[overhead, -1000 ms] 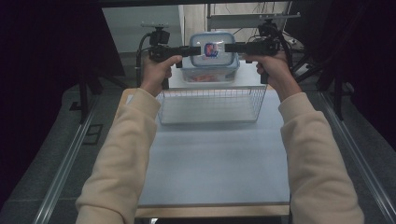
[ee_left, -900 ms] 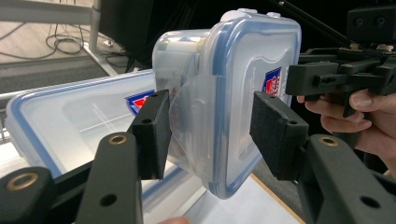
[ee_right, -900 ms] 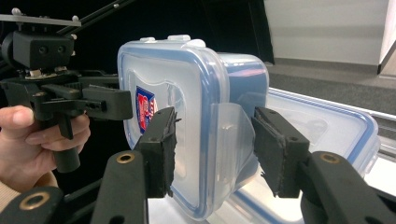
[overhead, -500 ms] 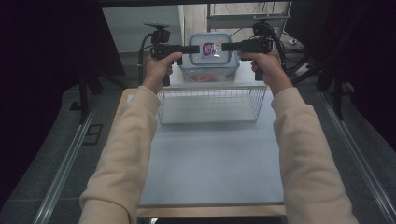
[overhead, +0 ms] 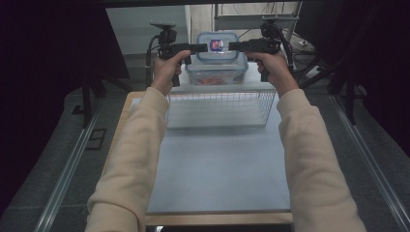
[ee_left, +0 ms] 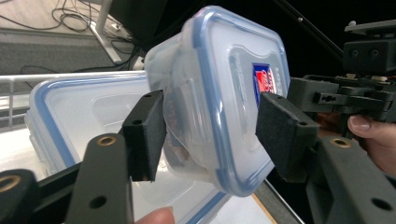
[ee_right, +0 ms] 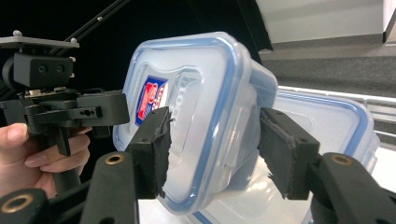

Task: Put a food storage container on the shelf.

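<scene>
A small clear container with a blue-rimmed lid and a red-and-blue label (overhead: 216,46) (ee_left: 224,93) (ee_right: 205,107) sits on top of a larger clear container (overhead: 217,72) (ee_left: 84,107) (ee_right: 327,121) beyond the basket. My left gripper (overhead: 205,47) (ee_left: 210,126) reaches it from the left and my right gripper (overhead: 231,46) (ee_right: 212,140) from the right. Both pairs of jaws have just been opening. The small container is still between each pair, with the pads close beside its lid and base but not squeezing it.
A wire basket (overhead: 217,104) stands on the grey table (overhead: 217,169), just nearer than the two containers. The larger container rests on a white ledge (overhead: 193,88) behind the basket. Dark stands and cables flank the far end.
Both hands carried the small container a little farther away and lower, onto the larger container's lid. The arms stretched forward.
</scene>
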### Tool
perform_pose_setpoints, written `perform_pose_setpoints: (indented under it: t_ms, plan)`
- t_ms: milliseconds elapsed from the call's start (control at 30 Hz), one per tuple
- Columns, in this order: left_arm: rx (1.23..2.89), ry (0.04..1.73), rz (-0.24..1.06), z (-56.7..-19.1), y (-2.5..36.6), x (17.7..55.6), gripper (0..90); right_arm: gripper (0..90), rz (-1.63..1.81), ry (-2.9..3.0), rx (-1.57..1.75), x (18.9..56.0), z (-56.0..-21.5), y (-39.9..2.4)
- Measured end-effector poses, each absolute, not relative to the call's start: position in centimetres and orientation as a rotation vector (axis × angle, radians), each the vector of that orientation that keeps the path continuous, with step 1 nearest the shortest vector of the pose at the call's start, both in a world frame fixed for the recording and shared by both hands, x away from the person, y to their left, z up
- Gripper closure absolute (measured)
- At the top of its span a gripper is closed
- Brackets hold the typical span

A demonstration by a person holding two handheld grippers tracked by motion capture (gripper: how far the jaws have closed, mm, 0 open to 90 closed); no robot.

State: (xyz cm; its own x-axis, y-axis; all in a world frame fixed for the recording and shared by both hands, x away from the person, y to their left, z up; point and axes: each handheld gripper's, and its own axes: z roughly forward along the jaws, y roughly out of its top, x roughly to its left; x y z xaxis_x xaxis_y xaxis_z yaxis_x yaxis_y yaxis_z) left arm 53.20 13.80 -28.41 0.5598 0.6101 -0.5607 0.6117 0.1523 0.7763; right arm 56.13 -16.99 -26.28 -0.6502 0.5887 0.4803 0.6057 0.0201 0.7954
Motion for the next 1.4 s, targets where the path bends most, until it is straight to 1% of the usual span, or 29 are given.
perform_pose_setpoints:
  t_ms: [67,167,200,300,467,567,667,800,867,933,1000,1100,1400]
  plan:
    - [1.503,1.098,-0.009,-28.5,13.8,53.3,41.0,43.0,-1.757,-2.219,-1.323,56.3,-26.4,-17.0]
    - [1.507,1.104,-0.015,-28.8,13.8,53.5,36.3,41.9,-1.758,-2.218,-1.354,56.5,-26.6,-17.0]
    - [1.493,1.111,-0.011,-28.8,13.8,53.5,34.3,39.0,-1.749,-2.216,-1.363,56.5,-26.6,-17.0]
    - [1.482,1.117,-0.009,-28.8,14.1,53.5,34.1,40.6,-1.76,-2.199,-1.367,56.5,-26.8,-17.1]
    - [1.479,1.116,0.022,-28.8,14.3,53.0,29.8,40.8,-1.77,-2.206,-1.37,56.0,-26.5,-17.4]
    - [1.486,1.099,0.053,-28.5,14.8,52.1,31.0,41.0,-1.808,-2.202,-1.377,55.5,-26.1,-18.1]
    - [1.491,1.076,0.098,-28.3,15.2,50.4,36.5,41.1,-1.817,-2.21,-1.382,54.9,-26.0,-18.8]
    - [1.522,1.031,0.12,-28.7,15.2,48.4,56.5,41.1,-1.817,-2.214,-1.4,54.1,-26.2,-19.8]
    - [1.556,1.002,0.113,-29.0,14.8,47.7,70.9,41.0,-1.816,-2.214,-1.403,53.6,-26.4,-20.1]
    - [1.604,0.975,0.095,-29.4,14.1,47.5,80.7,41.0,-1.818,-2.209,-1.407,53.2,-26.7,-20.4]
    - [1.65,0.979,0.101,-29.6,13.1,47.7,85.5,40.8,-1.815,-2.206,-1.408,53.0,-27.0,-20.5]
    - [1.646,0.999,0.093,-29.9,12.2,48.5,89.1,40.3,-1.803,-2.209,-1.411,52.7,-27.2,-20.6]
    - [1.62,1.044,0.098,-30.3,12.2,49.7,89.7,40.4,-1.812,-2.217,-1.399,52.7,-27.1,-21.2]
